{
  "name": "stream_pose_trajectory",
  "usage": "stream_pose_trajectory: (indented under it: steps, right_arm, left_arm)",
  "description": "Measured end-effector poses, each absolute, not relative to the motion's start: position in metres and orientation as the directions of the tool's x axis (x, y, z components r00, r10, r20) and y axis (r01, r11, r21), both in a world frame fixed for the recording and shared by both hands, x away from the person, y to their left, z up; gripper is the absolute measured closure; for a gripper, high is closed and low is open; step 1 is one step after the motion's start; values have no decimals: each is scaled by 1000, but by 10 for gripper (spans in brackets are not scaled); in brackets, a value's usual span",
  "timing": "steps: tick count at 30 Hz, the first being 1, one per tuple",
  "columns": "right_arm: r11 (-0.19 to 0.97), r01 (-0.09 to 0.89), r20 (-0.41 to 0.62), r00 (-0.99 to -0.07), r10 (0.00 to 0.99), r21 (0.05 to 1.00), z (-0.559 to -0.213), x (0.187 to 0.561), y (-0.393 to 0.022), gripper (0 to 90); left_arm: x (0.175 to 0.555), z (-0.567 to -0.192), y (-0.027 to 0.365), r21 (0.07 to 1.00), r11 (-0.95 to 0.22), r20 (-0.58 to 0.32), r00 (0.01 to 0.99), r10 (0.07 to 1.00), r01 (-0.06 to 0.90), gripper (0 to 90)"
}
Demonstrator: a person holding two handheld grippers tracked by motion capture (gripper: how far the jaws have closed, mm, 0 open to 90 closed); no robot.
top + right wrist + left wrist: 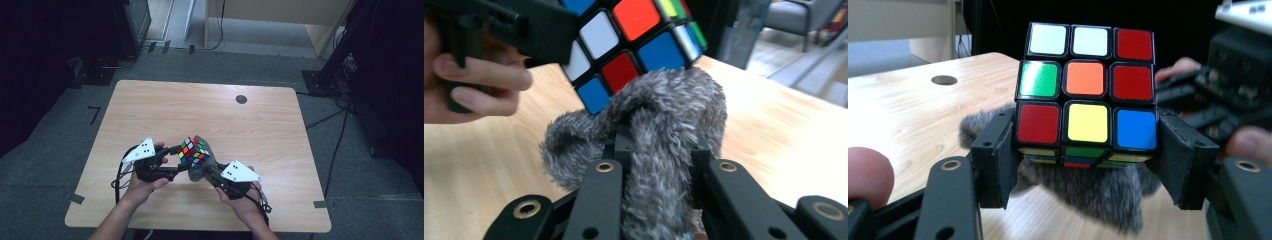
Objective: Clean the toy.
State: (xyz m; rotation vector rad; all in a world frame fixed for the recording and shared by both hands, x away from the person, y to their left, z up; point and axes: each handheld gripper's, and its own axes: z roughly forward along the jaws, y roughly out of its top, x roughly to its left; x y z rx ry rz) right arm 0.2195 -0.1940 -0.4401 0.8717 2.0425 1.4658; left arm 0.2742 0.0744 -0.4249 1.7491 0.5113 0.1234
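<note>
Cube (194, 151), a scrambled colour puzzle, is held up in the air above the near half of the table (165, 105), roughly midway between its left and right edges. The left gripper (176, 152) clamps it by the lowest layer: in the left gripper view the two black jaws press on both sides of the bottom row, so the upper rows and the top face stay free. I think this low grip is chosen so that the cube (1087, 86) does not turn while something rubs on it, and so that most faces remain reachable.

The right gripper (211, 169) is closed on a grey fluffy cloth (659, 130). Its jaws pinch the lower part of the bundle, and the loose furry end stands out ahead of them like a soft pad. This end presses against the lower corner of the cube (624, 50), from below and from the right side. It looks like wiping or dusting work: one tool fixes the object, the other carries the cloth to it.

Both hands (145, 182) stay close to the near edge of the table, probably for steadiness. A dark round spot (241, 99) lies near the far edge, well apart.
</note>
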Motion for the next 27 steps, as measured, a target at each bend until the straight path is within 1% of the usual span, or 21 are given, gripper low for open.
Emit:
stream_pose_trajectory:
  steps: [2,3,5,6,8,10,11,13,15,16,18,21,24,27]
  right_arm:
    - [153,222,29,-649,760,963,-435,220,-205,769]
    - [104,228,64,-627,777,968,-433,220,-211,769]
    - [17,241,135,-598,790,970,-432,223,-220,769]
    - [2,261,159,-591,791,965,-435,224,-221,768]
    - [-7,328,214,-598,773,944,-445,226,-214,766]
    - [21,376,242,-635,733,926,-457,226,-198,761]
    - [49,387,241,-664,708,921,-461,224,-188,758]
    - [61,392,261,-713,651,918,-462,219,-168,753]
    - [38,394,297,-749,592,918,-458,215,-156,750]
    - [22,393,308,-752,583,919,-456,214,-152,749]
    - [-47,418,368,-735,570,907,-453,213,-154,752]
    - [-167,452,461,-684,565,876,-453,216,-168,757]
    - [-220,448,481,-632,607,866,-456,219,-180,759]
    - [-220,456,475,-579,662,862,-459,221,-185,761]
  left_arm:
    - [271,-423,72,953,-191,-134,894,427,234,345]
    - [271,-423,72,952,-186,-142,889,434,242,345]
    - [274,-424,75,951,-119,-208,875,437,285,345]
    - [276,-425,78,949,-65,-252,864,436,309,345]
    - [278,-427,83,937,56,-337,846,414,346,345]
    - [277,-429,87,924,162,-383,843,378,347,345]
    - [276,-429,88,919,190,-392,847,359,345,345]
    - [272,-430,84,925,194,-377,855,356,326,345]
    - [269,-433,77,934,162,-356,863,358,318,344]
    - [268,-435,73,935,156,-354,864,357,318,345]
    - [267,-438,70,934,152,-357,865,352,324,345]
    - [267,-438,70,934,160,-357,862,360,320,345]
    - [268,-436,76,926,199,-373,858,352,321,345]
    - [269,-436,78,924,205,-377,854,360,321,345]
